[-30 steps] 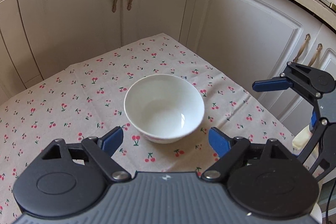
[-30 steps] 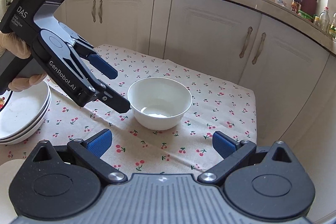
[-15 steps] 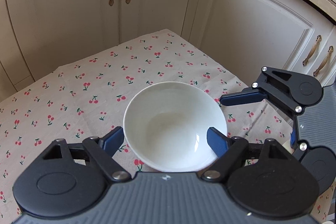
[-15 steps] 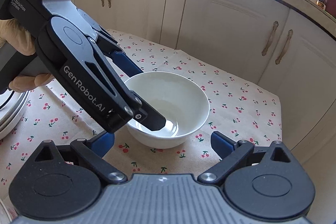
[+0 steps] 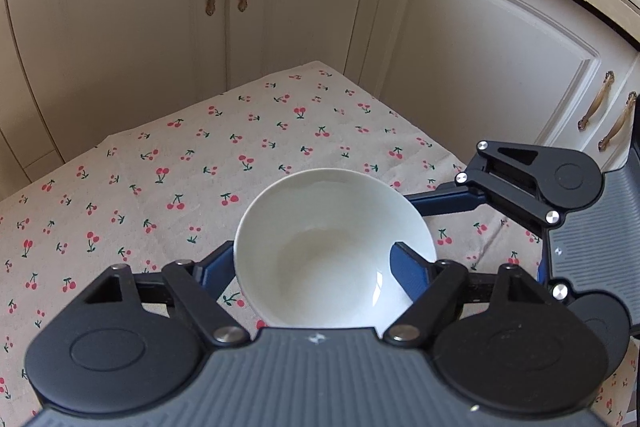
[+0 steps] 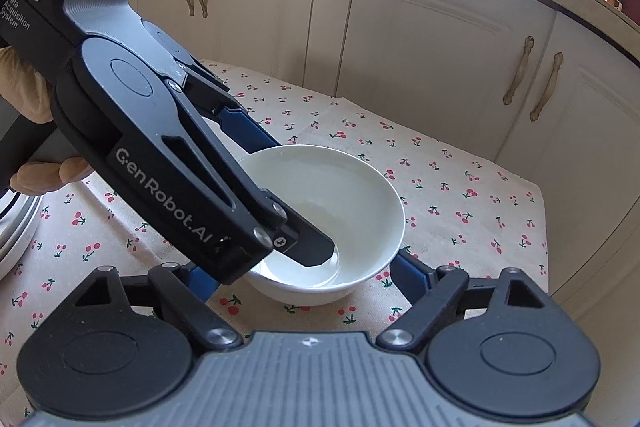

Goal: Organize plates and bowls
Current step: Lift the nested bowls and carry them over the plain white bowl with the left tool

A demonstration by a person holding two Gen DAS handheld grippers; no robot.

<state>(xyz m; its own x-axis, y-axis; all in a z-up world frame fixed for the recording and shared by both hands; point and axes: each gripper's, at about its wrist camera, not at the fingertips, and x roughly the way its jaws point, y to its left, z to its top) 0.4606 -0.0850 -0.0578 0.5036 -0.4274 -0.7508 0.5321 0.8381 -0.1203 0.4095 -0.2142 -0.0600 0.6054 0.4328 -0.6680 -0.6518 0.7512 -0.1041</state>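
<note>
Closing in from two sides, a pair of handheld grippers brackets a white bowl that sits upright on a cherry-print tablecloth in front of cream kitchen cabinets. The left gripper straddles the bowl's near wall, one blue pad outside the rim and the other apparently inside, its jaws narrowing around the porcelain; whether the pads already press cannot be told. The right gripper comes in low at the bowl's base with the bowl between its blue pads, its jaws also narrowing and a gap still visible on the right side. The two-sided approach looks meant to steady the smooth, round bowl for a lift toward the other dishes. The bowl holds no food, only a glossy sheen at the bottom that may be reflection or a trace of water. A stack of white plates shows at the left edge, a likely destination.
</note>
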